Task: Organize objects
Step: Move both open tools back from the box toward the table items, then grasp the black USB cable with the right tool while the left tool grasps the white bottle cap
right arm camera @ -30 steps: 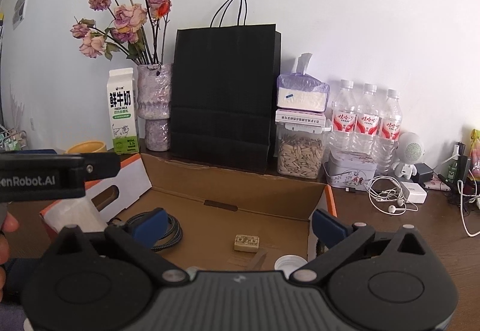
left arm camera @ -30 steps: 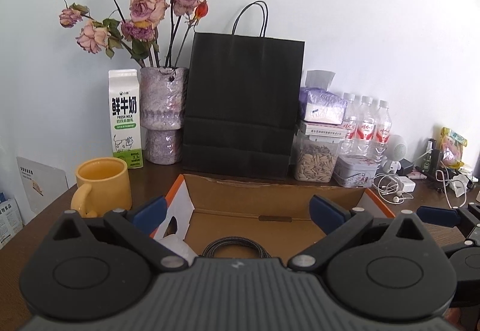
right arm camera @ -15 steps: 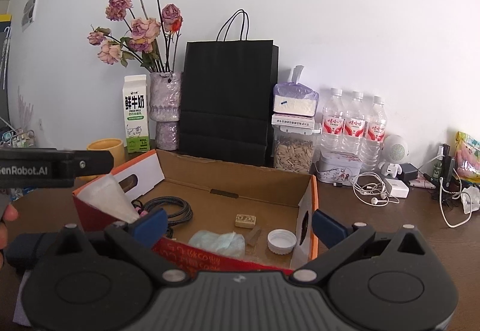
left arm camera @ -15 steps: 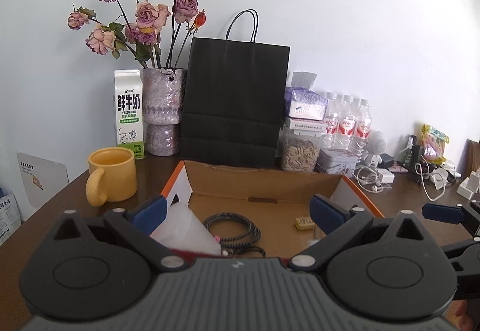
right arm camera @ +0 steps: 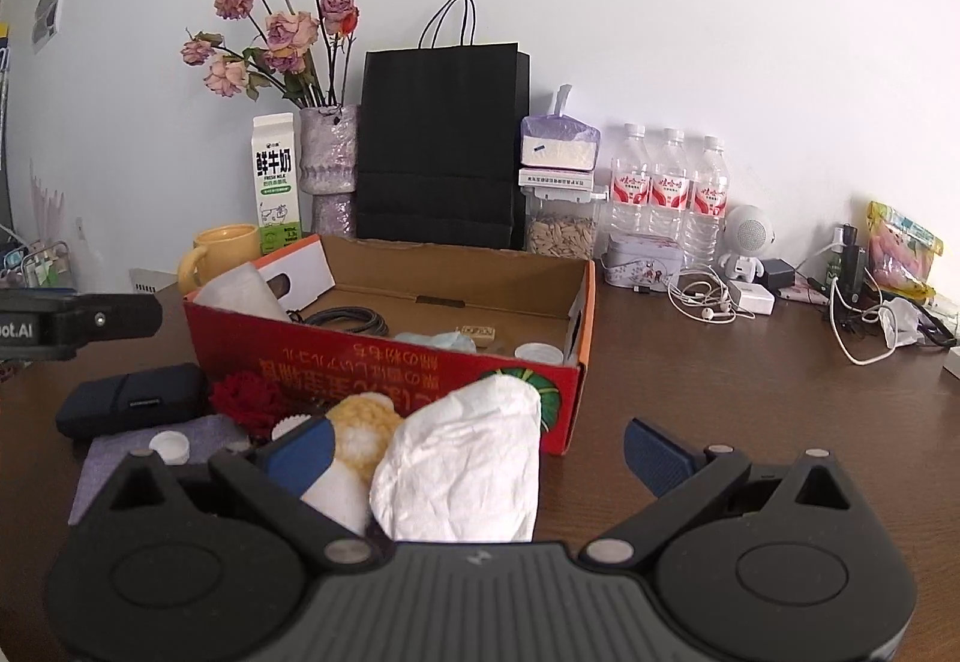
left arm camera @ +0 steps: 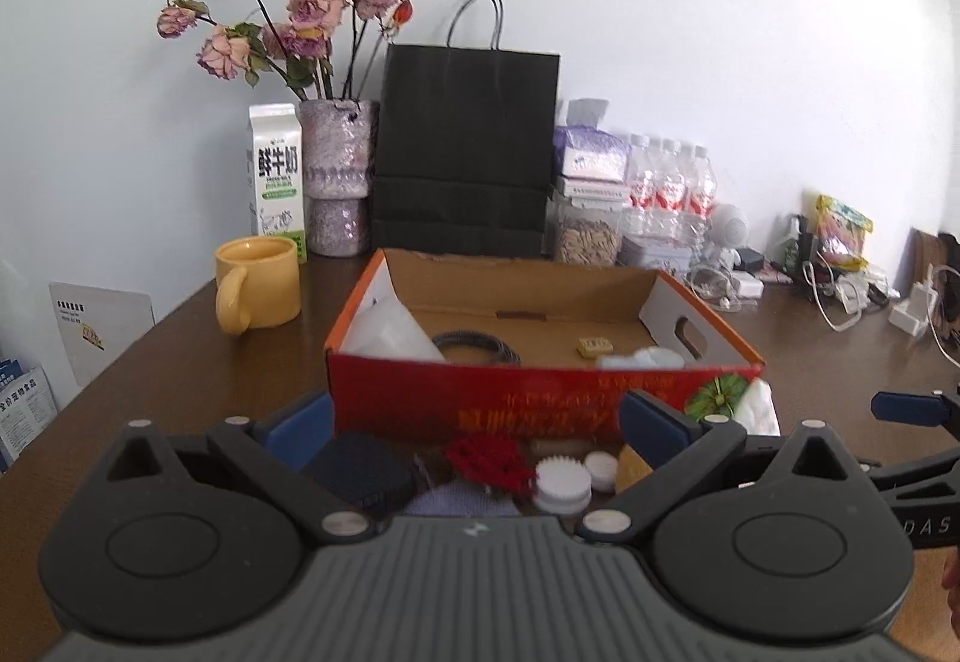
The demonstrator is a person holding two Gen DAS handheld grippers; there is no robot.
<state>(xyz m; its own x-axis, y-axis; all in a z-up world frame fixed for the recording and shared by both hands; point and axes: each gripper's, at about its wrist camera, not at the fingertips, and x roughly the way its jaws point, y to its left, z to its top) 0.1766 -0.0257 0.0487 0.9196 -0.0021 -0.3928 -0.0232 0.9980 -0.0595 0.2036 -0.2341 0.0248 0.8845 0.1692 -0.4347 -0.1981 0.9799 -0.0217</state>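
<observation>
A dark brown wooden table (right arm camera: 750, 410) is shown from two wrist cameras. A shallow red and orange cardboard box (right arm camera: 390, 368) is taken as the landmark, with its open top upward. Behind the box, a black paper carrier bag (right arm camera: 441, 146) is stood against the wall.

Inside the box, a coiled black cable (left arm camera: 477, 347), a pale blue crumpled cloth (right arm camera: 438, 341), a white bottle cap (right arm camera: 540, 353) and a small tan block (left arm camera: 595, 344) are seen.

In front of the box, loose items are laid out on the table: a crumpled white tissue (right arm camera: 462, 458), a dark navy rectangular case (right arm camera: 135, 398), a yellow and white knitted ball (right arm camera: 360, 425), a red crocheted flower (right arm camera: 249, 398) and a white round brush head (left arm camera: 562, 476).

A second ago both cameras were held over the box; they have since been drawn back, so the front items are now in view. Sorting is judged to be partly done, with another pickup likely next.

The left gripper (left arm camera: 477, 425) is spread wide and nothing is held. The right gripper (right arm camera: 477, 452) is likewise spread, with the tissue lying between its fingers but not pinched.
</observation>
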